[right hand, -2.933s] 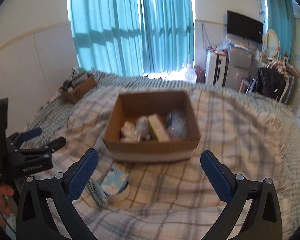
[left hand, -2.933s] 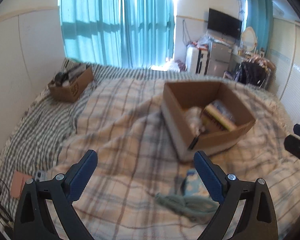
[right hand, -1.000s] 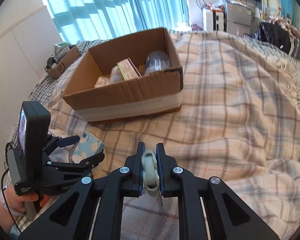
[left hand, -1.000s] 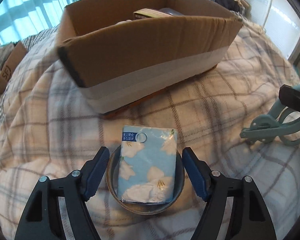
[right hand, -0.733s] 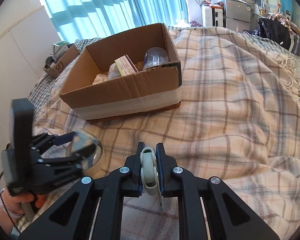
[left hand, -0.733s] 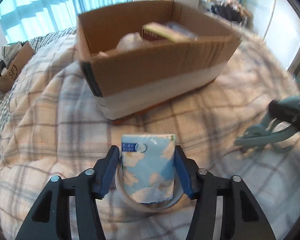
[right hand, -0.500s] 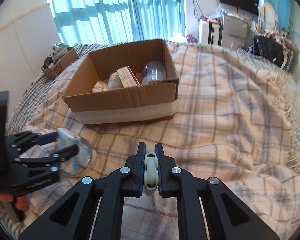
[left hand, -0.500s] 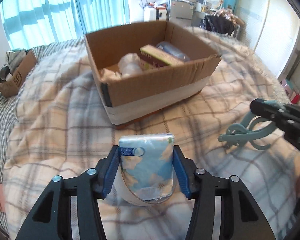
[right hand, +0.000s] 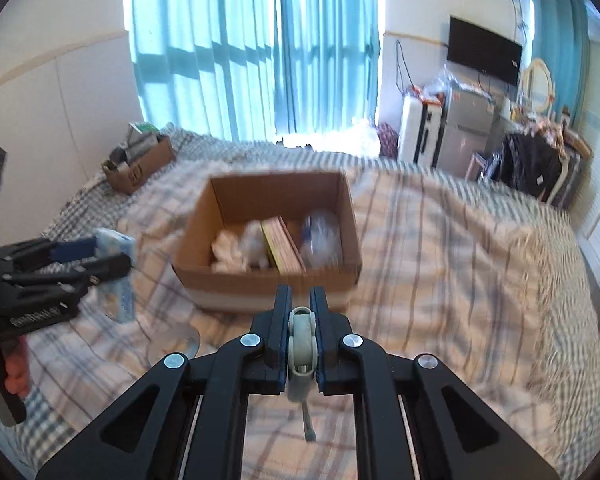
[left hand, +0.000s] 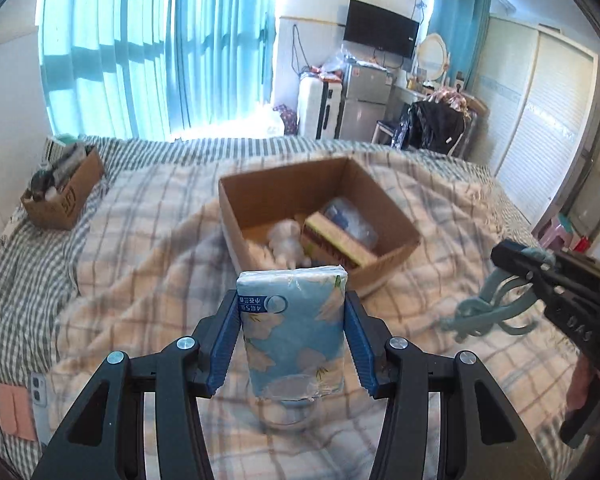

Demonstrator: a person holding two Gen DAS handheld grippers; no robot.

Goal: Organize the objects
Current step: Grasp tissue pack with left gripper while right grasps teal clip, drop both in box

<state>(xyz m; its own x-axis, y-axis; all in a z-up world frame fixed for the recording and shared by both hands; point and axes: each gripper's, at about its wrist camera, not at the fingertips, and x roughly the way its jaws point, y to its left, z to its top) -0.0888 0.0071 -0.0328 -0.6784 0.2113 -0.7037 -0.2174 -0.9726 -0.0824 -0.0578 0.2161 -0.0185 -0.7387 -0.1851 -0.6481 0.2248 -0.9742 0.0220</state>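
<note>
Left gripper (left hand: pixel 292 334) is clamped on the tissue pack (left hand: pixel 294 324), blue pads pressing both long sides, pack upright and clear of the bed, in front of and short of the open cardboard box (left hand: pixel 320 216). Right gripper (right hand: pixel 300 338) is closed tight on the pale green clip (right hand: pixel 300 344), which hangs from the jaws over the blanket (right hand: pixel 440 264), also short of the box.

Risks, as judgement: the pack is soft paper in slick plastic film, so it can squash and slide out of the pads if the hand tilts or swings on the way over. The clip is thin hard plastic with looped handles, held only at its round head, so it could pivot or catch on the box rim. The box sits on a soft bed and its wall could get nudged. Both hands heading for one opening could bump each other.

Below the pack a clear roll of tape (left hand: pixel 284 416) lies on the blanket, a glossy ring. The box is brown corrugated board with a white band at the base, holding a crumpled white bag, a flat yellow carton (left hand: pixel 336 240) and a clear plastic container. The blanket is woven plaid, wrinkled
</note>
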